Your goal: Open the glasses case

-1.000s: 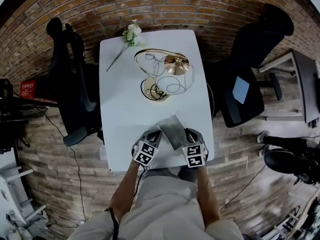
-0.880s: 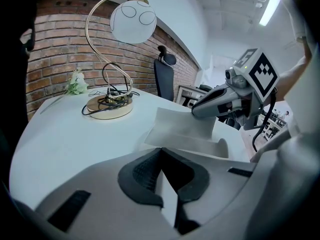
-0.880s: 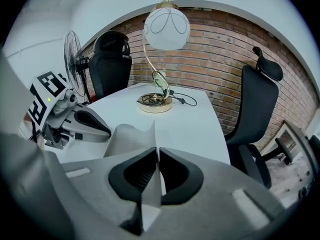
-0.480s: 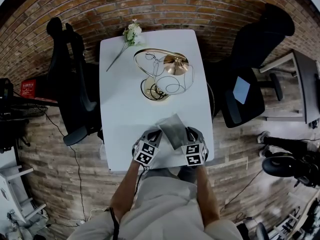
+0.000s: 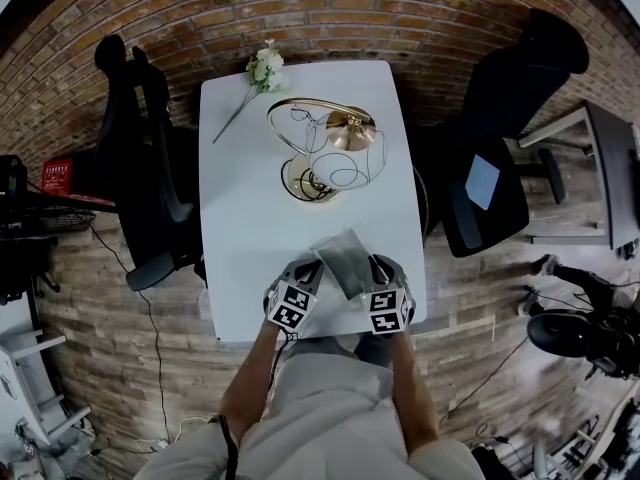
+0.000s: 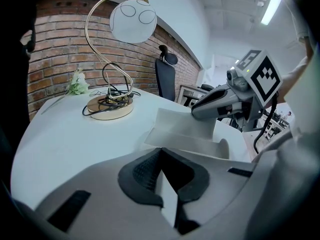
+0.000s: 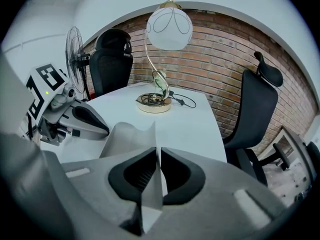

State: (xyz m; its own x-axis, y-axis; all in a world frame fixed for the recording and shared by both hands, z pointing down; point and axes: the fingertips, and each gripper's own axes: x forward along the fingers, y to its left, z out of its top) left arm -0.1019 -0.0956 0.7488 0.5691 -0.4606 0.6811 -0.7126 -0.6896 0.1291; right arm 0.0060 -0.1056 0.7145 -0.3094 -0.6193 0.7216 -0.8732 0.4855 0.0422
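The grey glasses case [image 5: 349,259] lies folded near the front edge of the white table [image 5: 250,218], partly lifted between both grippers. My left gripper [image 5: 311,271] is shut on the case's left edge; in the left gripper view a pale sheet of the case [image 6: 182,131] runs between the dark pads of that gripper [image 6: 165,180]. My right gripper [image 5: 374,271] is shut on the right flap, which stands upright between the pads of that gripper [image 7: 158,174] in the right gripper view. The case [image 7: 125,136] spreads out towards the left gripper [image 7: 95,120].
A gold lamp [image 5: 325,153] with a white glass globe and a coiled cable stands mid-table. A white flower [image 5: 262,68] lies at the far left corner. Black office chairs stand left [image 5: 150,158] and right [image 5: 500,148] of the table. A brick wall is behind.
Neither gripper nor the case has moved. Only a person's foot on the floor at the right edge has shifted.
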